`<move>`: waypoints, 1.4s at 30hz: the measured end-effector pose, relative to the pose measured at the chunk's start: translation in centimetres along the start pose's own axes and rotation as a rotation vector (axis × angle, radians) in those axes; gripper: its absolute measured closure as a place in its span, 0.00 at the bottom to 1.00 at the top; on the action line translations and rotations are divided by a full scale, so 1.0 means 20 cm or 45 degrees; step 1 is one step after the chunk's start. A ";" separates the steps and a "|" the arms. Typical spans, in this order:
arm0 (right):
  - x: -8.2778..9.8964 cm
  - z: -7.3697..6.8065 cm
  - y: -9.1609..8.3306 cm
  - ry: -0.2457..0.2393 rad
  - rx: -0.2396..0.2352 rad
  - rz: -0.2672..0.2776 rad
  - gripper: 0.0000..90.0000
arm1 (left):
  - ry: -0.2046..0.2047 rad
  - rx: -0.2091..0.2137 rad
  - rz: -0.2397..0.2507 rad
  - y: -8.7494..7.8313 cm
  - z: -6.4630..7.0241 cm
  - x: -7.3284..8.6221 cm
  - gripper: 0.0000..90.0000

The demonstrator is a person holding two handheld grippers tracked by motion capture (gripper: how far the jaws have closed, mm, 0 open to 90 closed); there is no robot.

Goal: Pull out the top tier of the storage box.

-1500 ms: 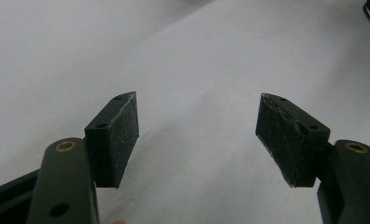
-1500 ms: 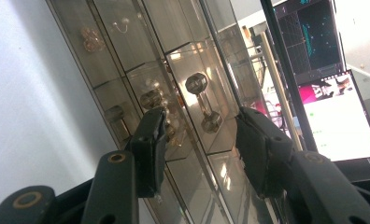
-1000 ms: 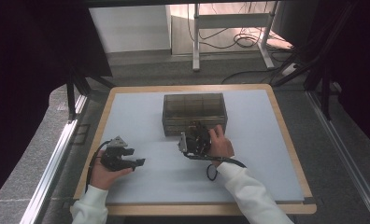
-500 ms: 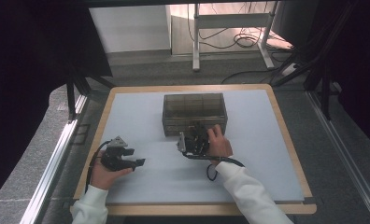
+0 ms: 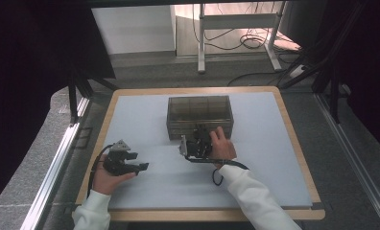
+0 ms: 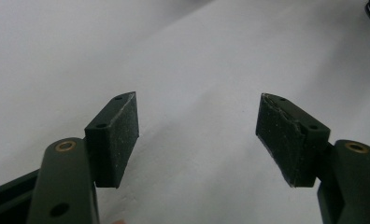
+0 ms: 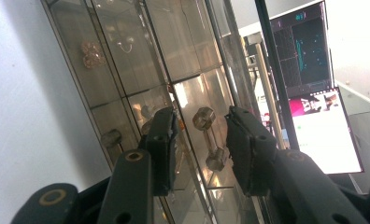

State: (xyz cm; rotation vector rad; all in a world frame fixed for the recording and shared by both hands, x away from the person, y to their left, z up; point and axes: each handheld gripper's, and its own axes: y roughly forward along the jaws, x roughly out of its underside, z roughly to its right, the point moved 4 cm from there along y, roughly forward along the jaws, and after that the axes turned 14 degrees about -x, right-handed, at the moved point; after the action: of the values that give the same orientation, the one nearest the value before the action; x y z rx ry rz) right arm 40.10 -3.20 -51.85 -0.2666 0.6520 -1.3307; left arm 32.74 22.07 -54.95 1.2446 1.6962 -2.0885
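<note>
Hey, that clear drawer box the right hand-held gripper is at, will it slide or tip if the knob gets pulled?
The clear drawer box looks like thin see-through plastic, so probably light; a pull on the knob may drag the whole box across the smooth white mat. It sits low and wide, so tipping seems unlikely. The right hand-held gripper, its jaws just closing, straddles the small faceted knob, which might slip.
</note>
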 end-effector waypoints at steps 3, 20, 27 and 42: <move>0.00 0.00 0.01 -0.010 0.008 -0.005 0.73 | -0.001 0.000 0.000 0.00 0.00 0.00 0.34; 0.01 0.00 0.03 -0.030 0.027 -0.034 0.81 | 0.000 0.001 -0.001 0.00 0.00 0.00 0.34; 0.01 0.01 0.03 -0.032 0.037 -0.038 0.86 | 0.000 0.000 -0.002 0.00 0.00 0.00 0.34; 0.01 0.00 0.02 -0.057 0.050 -0.037 0.88 | -0.003 -0.001 -0.001 0.00 -0.01 0.00 0.34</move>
State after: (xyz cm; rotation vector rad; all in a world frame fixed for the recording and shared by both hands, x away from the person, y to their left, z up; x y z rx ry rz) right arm 40.44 -3.22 -52.14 -0.2741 0.5853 -1.3606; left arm 32.74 22.23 -55.00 1.2404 1.6971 -2.0887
